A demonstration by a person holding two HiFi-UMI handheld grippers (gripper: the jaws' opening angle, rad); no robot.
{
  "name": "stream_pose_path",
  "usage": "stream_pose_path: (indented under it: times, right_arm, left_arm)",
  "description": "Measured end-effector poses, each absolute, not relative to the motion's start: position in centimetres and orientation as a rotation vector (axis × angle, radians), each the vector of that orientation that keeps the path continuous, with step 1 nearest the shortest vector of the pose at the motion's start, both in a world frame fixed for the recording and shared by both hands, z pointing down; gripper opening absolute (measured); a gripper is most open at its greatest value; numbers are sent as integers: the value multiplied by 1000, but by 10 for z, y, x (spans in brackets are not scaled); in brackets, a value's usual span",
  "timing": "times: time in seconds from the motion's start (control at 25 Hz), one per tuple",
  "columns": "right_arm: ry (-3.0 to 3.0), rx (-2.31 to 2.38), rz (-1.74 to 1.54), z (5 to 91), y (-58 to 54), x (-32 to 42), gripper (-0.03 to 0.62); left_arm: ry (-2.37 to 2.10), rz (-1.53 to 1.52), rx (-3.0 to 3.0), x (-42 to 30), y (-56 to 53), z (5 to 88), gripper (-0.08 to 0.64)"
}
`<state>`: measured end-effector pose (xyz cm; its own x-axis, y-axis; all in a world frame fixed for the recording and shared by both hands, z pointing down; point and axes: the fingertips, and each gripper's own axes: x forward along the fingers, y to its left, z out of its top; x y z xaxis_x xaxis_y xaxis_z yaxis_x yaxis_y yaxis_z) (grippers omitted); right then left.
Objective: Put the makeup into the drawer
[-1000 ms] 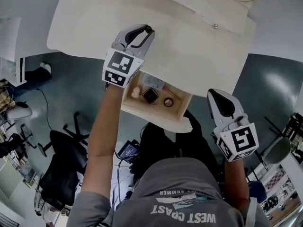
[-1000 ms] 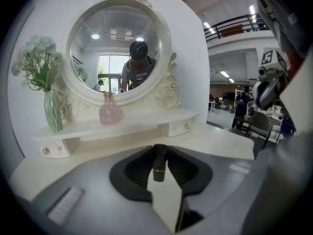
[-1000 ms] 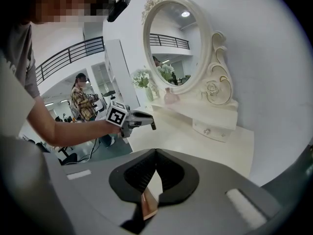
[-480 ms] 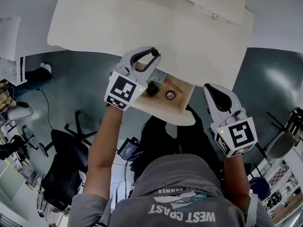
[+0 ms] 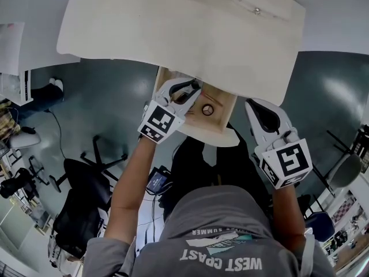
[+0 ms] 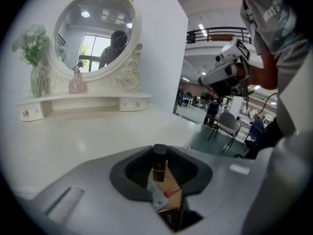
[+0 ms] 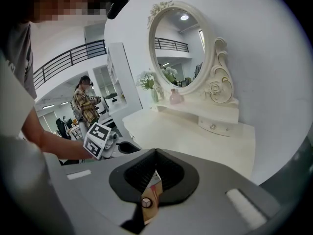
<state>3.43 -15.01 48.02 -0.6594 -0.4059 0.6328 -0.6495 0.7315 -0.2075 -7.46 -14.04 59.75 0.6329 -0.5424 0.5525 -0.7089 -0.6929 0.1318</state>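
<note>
The tabletop (image 5: 173,33) and left tongs (image 5: 193,89) hide most of the drawer (image 5: 210,127) and gripped bottle (image 6: 158,163).

The bare left arm (image 5: 130,180) reaches far, its grey left gripper (image 5: 190,90) tilted down, jaws clamped on a small dark-capped bottle (image 6: 159,161). The grey right gripper (image 5: 259,111) hangs nearer, jaws together.

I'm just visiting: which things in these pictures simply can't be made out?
1. Back of the drawer: head view, the dressing table top covers it.
2. Left part of the drawer: head view, the left tongs hang over it.
3. The makeup bottle: left gripper view, only its dark cap and brown body show between the tongs; the rest is hidden.
4. The small round thing in the drawer: head view, too small to name.
</note>
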Motion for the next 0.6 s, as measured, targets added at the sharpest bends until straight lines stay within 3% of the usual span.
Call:
stream_pose_path:
  times: [0.6]
  right_arm:
    - [-2362,826,586,484,-139,45,3]
  left_arm:
    - [-839,802,2409,-48,-94,690,91]
